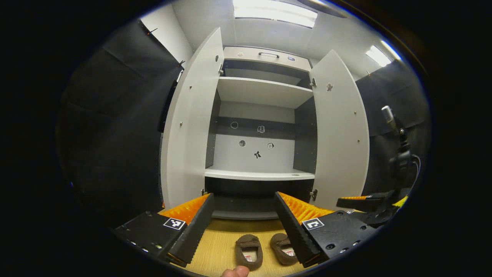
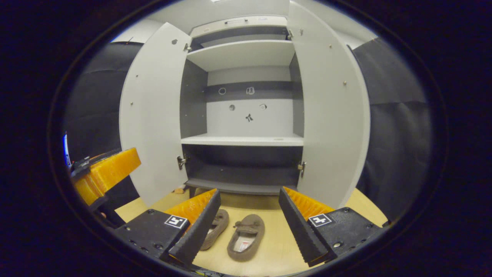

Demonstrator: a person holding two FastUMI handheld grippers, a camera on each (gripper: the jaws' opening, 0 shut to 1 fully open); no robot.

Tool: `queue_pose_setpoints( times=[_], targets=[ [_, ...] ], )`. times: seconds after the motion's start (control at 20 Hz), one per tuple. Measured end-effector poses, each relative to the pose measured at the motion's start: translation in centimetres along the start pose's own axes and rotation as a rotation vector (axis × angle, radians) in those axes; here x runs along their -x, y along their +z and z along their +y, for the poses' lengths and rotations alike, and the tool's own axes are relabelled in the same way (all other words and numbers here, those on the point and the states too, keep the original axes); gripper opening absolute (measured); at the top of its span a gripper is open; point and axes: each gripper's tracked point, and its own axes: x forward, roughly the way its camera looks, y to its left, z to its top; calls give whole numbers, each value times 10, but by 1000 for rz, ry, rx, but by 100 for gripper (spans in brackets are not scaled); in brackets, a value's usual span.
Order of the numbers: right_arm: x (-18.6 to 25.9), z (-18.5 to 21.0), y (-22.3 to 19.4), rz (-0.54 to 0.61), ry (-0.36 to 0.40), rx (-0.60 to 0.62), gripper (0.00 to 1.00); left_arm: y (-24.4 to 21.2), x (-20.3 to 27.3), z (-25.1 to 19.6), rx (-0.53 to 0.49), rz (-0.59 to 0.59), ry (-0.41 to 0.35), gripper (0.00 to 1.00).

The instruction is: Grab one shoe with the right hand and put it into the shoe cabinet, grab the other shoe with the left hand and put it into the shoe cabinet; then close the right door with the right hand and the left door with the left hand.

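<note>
Both tongs spread wide, gripping nothing — left gripper [image 1: 243,227] and right gripper [image 2: 249,223] hover above the wood floor [image 2: 276,246]. The two brown shoes lie side by side just in front of the shoe cabinet [image 2: 242,140]: left shoe [image 2: 216,227], right shoe [image 2: 246,236]. Left door [image 2: 152,115] and right door [image 2: 330,107] wide open, shelves bare. Judging by this — nothing done yet, all four steps remain.

2 brown slipper-like shoes lie side by side on the wood floor at the bottom centre: left shoe [image 2: 215,228], right shoe [image 2: 246,237], openings up. Above them, mid-frame, the white shoe cabinet [image 2: 242,140] stands with left door [image 2: 153,115] and right door [image 2: 330,111] open.
</note>
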Motion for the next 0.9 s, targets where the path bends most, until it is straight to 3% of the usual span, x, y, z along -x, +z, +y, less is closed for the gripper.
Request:
queue_pose_setpoints(
  times=[0.3,0.7,0.8,0.85,0.9],
  targets=[
    [-49,15,-81,226,31,51,99,1,-1,12,-7,-1,23,94],
    [-94,24,-196,536,80,72,80,-1,-3,23,-4,-7,50,94],
    [-102,25,-211,589,79,53,79,-2,-3,26,-1,-5,60,94],
    [-109,23,-214,598,70,51,72,-4,-4,28,1,-3,63,94],
    [-115,21,-214,592,57,55,74,-4,-4,28,4,0,67,95]
  ],
)
